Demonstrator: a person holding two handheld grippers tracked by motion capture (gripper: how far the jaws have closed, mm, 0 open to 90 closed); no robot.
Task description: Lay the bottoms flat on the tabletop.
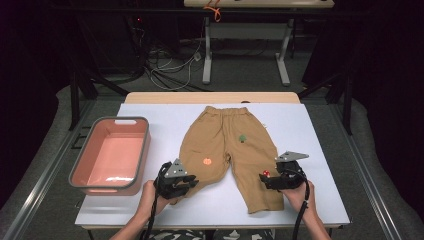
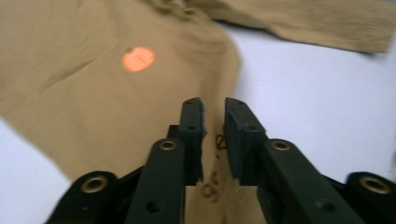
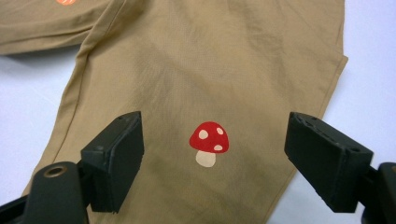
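Tan child's pants lie flat on the white table cover, waistband at the far end. They carry an orange patch, a green tree and a red mushroom. My left gripper is at the hem of the left leg. In the left gripper view its jaws stand nearly together with a ridge of the tan cloth between them, below the orange patch. My right gripper hovers over the right leg, open wide, its jaws on either side of the mushroom.
A pink bin with a grey rim stands at the table's left side. The white cover reaches the front edge by the person's hands. Beyond the table are another table's legs and cables on the floor.
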